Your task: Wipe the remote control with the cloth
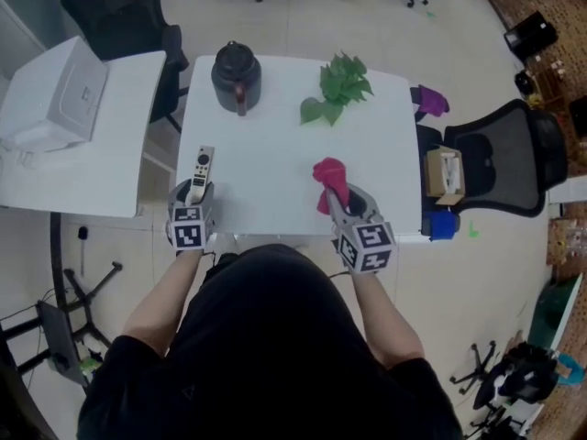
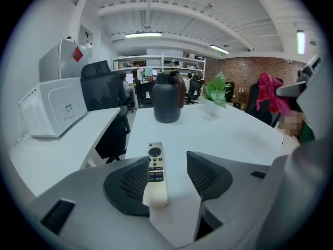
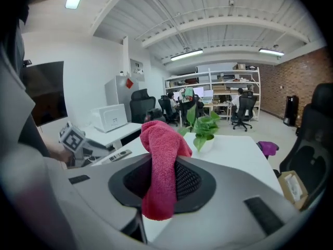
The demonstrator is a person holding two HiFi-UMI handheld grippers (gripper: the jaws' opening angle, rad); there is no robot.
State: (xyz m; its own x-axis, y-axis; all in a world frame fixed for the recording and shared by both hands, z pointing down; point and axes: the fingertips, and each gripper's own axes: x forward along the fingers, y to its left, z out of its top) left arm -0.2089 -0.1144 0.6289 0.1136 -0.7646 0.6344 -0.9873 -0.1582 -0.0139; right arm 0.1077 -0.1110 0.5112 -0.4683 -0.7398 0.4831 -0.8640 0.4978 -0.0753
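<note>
A pale remote control (image 1: 201,166) lies flat near the front left edge of the white table (image 1: 275,145). My left gripper (image 1: 194,191) straddles its near end. In the left gripper view the remote (image 2: 155,176) rests on the table against the left pad, with a clear gap to the right pad, so the left gripper (image 2: 167,164) is open. My right gripper (image 1: 341,200) is above the table's front right, shut on a red cloth (image 1: 330,177). In the right gripper view the cloth (image 3: 160,171) hangs bunched between the pads of the right gripper (image 3: 162,184).
A dark jug (image 1: 237,76) and a potted green plant (image 1: 337,88) stand at the table's back. A white machine (image 1: 55,99) sits on the side desk to the left. An office chair (image 1: 514,159), a cardboard box (image 1: 445,174) and a purple cloth (image 1: 429,101) are to the right.
</note>
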